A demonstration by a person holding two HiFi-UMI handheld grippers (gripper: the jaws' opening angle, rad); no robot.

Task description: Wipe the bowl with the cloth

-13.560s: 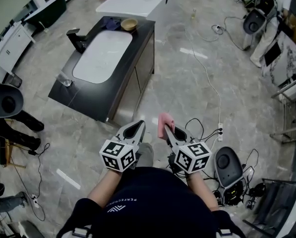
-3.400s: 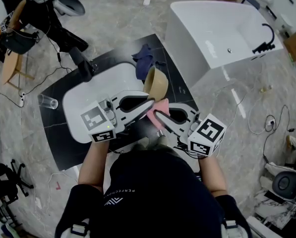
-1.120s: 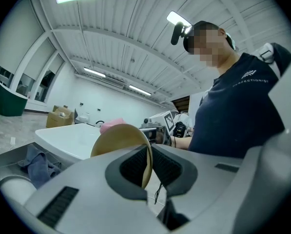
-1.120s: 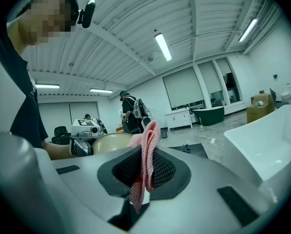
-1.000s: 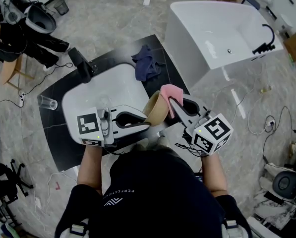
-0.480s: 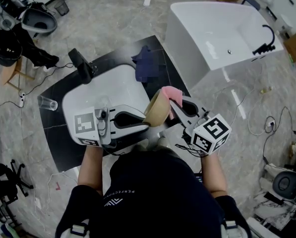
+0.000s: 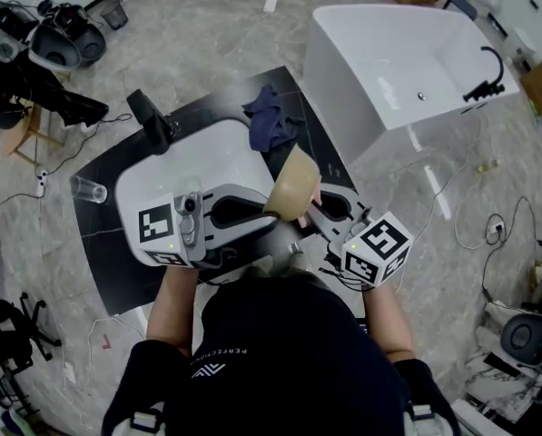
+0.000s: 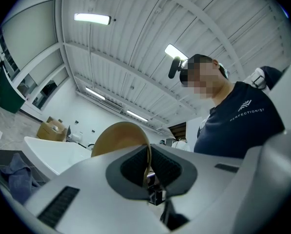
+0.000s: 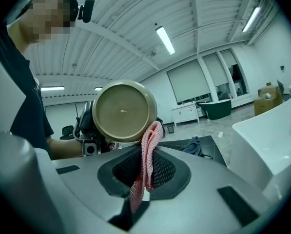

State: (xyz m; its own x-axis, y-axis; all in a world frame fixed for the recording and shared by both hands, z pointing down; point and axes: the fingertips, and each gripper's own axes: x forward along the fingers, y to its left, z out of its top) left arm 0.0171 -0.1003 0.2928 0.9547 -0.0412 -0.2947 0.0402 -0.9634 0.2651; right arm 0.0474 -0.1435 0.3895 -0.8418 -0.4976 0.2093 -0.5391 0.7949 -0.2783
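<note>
A tan bowl (image 7: pixel 294 185) is held up on edge over the counter front, and my left gripper (image 7: pixel 272 212) is shut on its rim. In the left gripper view the rim runs between the pads, with the bowl (image 8: pixel 118 138) rising past my left gripper (image 8: pixel 146 164). My right gripper (image 7: pixel 311 209) is shut on the pink cloth (image 7: pixel 317 194), almost all of it hidden behind the bowl. The right gripper view shows the cloth (image 9: pixel 147 155) pinched in my right gripper (image 9: pixel 146 168), its top edge touching the bowl's round underside (image 9: pixel 124 111).
Below lies a white sink (image 7: pixel 175 175) set in a black counter (image 7: pixel 116 271), with a black faucet (image 7: pixel 149 118), a clear glass (image 7: pixel 87 187) and a dark blue rag (image 7: pixel 271 116). A white bathtub (image 7: pixel 389 62) stands at the right. Cables lie on the floor.
My left gripper has lifted and tipped the bowl upward, so it now covers most of the pink cloth. The right gripper has barely shifted.
</note>
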